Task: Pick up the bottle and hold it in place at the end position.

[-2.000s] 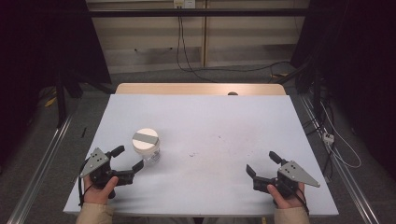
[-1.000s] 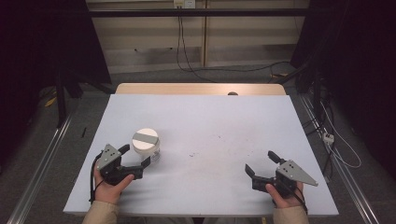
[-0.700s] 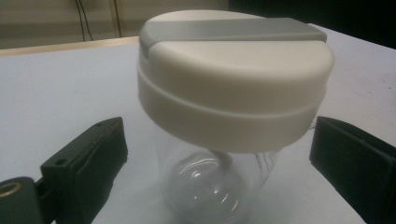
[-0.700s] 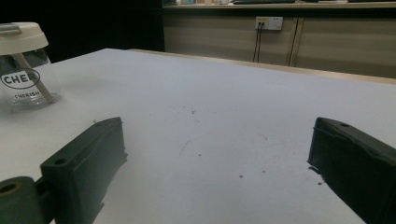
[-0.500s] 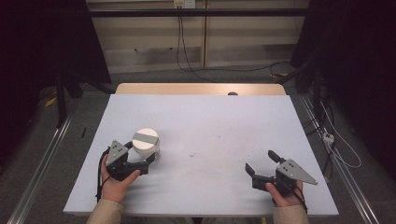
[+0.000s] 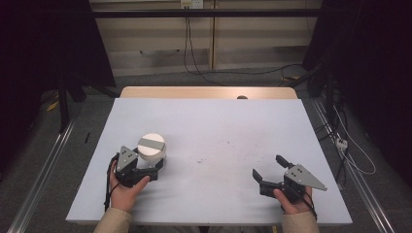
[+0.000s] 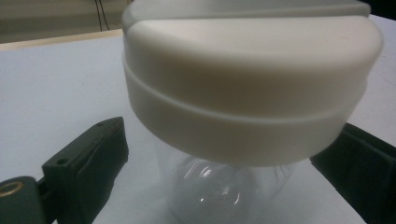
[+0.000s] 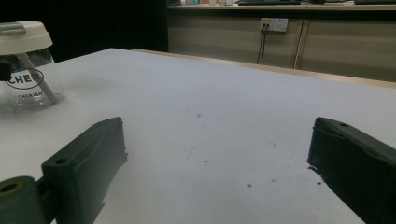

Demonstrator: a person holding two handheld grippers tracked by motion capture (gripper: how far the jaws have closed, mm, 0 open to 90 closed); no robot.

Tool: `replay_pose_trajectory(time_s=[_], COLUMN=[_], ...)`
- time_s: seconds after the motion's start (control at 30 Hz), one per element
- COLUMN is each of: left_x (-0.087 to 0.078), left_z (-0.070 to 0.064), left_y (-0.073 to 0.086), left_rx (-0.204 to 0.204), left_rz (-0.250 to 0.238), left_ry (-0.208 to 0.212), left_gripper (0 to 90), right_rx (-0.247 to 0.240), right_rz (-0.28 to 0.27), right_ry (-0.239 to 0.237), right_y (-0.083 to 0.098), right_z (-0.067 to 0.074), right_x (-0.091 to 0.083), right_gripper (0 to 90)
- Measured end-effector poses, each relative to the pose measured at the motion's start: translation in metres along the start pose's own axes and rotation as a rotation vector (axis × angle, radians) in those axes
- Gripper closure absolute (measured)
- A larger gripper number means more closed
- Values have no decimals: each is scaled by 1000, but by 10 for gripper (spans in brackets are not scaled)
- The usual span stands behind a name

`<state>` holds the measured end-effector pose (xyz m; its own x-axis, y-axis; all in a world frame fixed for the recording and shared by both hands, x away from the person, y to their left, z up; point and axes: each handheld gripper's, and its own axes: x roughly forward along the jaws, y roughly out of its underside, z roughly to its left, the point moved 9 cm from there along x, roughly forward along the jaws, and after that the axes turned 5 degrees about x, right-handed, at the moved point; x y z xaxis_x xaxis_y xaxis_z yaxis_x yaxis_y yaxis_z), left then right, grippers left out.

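A clear jar (image 6: 151, 147) with a broad white lid and a grey strip across the top stands on the left front of the white table (image 6: 218, 121). My left gripper (image 6: 153, 166) is open, its jaws reaching along either side of the jar's clear body. Close up, the jar (image 7: 252, 93) stands between the jaws of the left gripper (image 7: 232, 140), with a gap showing at the left jaw. My right gripper (image 6: 267, 166) rests open at the right front with nothing between its jaws. From the right gripper (image 8: 219, 135), the jar (image 8: 25, 65) shows printed lettering and a pale stick inside.
A bare wooden strip (image 6: 204, 92) runs along the table's far edge, with a small dark object (image 6: 241, 97) on it. Cables (image 6: 252, 73) trail on the floor beyond. Metal rails (image 6: 41, 170) flank the table on both sides.
My left gripper has moved right and forward from the table's left front edge up to the jar, so its jaws now flank it. The right gripper has barely shifted.
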<state>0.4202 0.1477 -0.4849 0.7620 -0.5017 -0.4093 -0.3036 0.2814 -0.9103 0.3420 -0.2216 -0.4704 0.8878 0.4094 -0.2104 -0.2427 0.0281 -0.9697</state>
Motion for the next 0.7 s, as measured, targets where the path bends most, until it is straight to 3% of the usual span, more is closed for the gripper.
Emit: replay_pose_trajectory(time_s=[0.23, 0.4, 0.57, 0.7], left_x=[10, 15, 22, 22], left_z=[-7, -3, -4, -6], left_y=[-2, -6, -7, -10], left_rx=[2, -5, -1, 0], left_rz=[9, -23, -35, -53], left_ry=[-17, -57, -54, -42], left_gripper=[44, 58, 90, 175], right_rx=[1, 1, 0, 1], right_rz=[-1, 0, -1, 1], right_ry=[3, 0, 0, -1], right_y=[0, 0, -1, 0], right_z=[0, 1, 1, 1], right_x=[0, 0, 0, 1], right_gripper=[38, 39, 40, 40])
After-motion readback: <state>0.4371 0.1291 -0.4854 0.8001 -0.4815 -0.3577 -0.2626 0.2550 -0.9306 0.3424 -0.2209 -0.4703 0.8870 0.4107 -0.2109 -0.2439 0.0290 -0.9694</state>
